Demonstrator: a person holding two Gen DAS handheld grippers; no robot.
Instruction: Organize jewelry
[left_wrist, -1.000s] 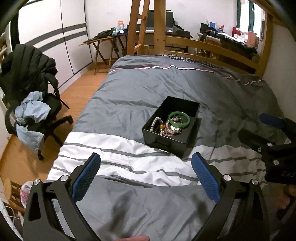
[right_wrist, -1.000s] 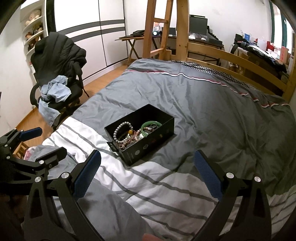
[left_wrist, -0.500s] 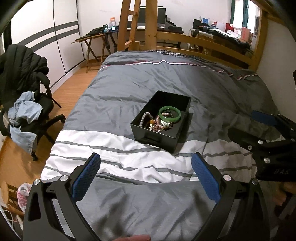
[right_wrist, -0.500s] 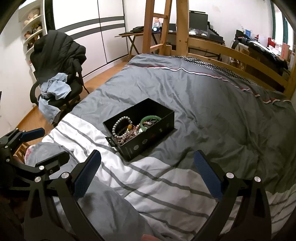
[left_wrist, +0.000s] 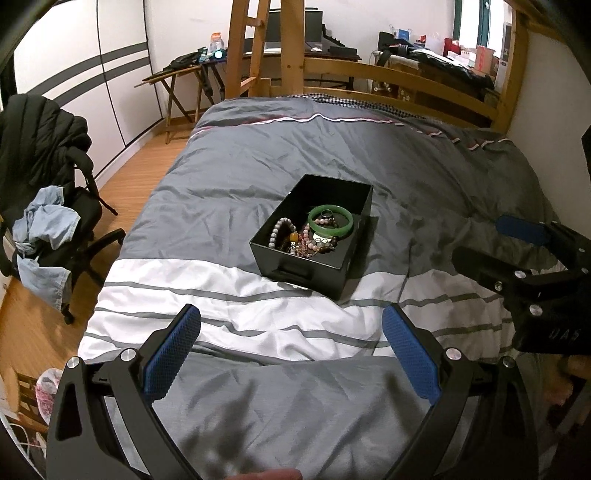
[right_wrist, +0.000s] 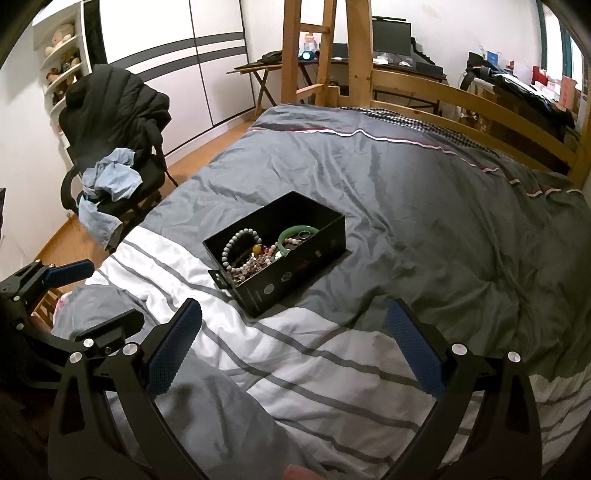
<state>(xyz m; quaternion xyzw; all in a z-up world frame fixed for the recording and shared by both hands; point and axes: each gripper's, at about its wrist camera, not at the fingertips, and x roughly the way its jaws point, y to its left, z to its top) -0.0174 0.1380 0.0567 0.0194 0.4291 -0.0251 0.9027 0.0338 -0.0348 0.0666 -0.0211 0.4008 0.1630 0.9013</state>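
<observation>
Left to right across the scene. At the far left, well outside the jaws, an office chair (right_wrist: 110, 177) draped with a black jacket and a blue shirt stands on the wooden floor beside the bed (left_wrist: 332, 155).

The left gripper (left_wrist: 291, 332) hangs over the white-striped part of the quilt, jaws spread wide and holding nothing; its blue pads (left_wrist: 171, 354) frame bare bedding.

Ahead of the left jaws, slightly right of their midline, sits an open black box (left_wrist: 314, 266) on the quilt. In the right wrist view the same box lies ahead of the jaws and left of their midline, well apart from both pads.

The jewelry is heaped together in the half of the box nearer the grippers: a pale bead bracelet (left_wrist: 279, 230) on the left, a tangle of pink and amber bead strands (left_wrist: 306, 245) in the middle, and a green bangle (left_wrist: 330, 221) on the right with a small ring lying inside it. The far half of the box is bare.

The right gripper (right_wrist: 293, 334) is likewise opened wide and empty, over the striped quilt.

Judged progress: every visible piece is already in the box, and none shows on the quilt. The pieces overlap in one pile, so separating or arranging them appears to remain; neither gripper is yet near the box.
</observation>
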